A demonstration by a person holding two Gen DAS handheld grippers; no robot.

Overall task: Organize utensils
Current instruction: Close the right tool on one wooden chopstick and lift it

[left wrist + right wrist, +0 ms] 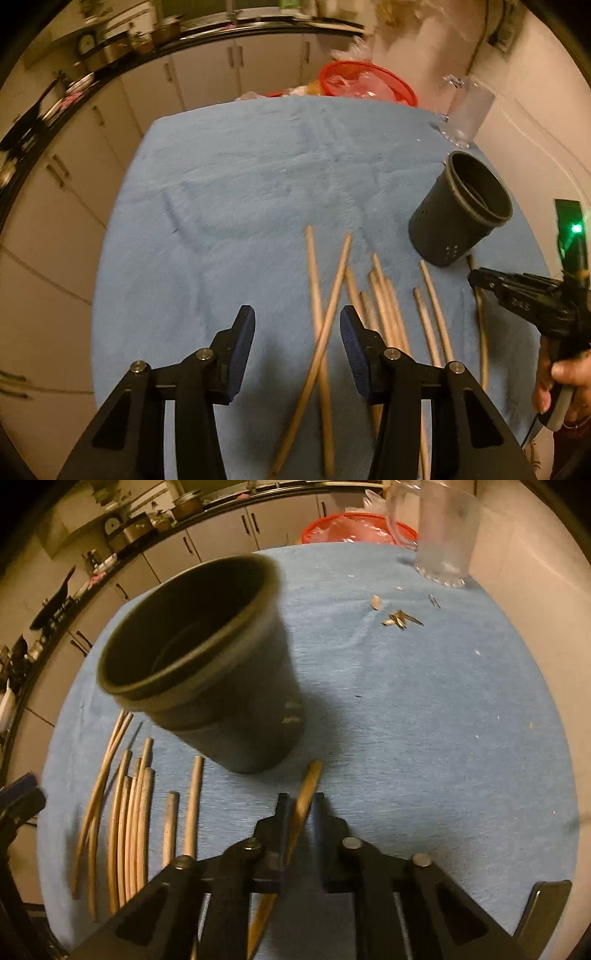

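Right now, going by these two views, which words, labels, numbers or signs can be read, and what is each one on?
No text here can be quoted as it reads.
Pale marking on the side of the right gripper: too blurred to read.
Round dial on the shelf: figures too small to read.
Black cup: only pale dots, no letters.

Chopsticks (317, 332) running off the bottom edge, glass jug (439, 528) cropped at top, counter clutter (110, 40) blurring beyond recognition
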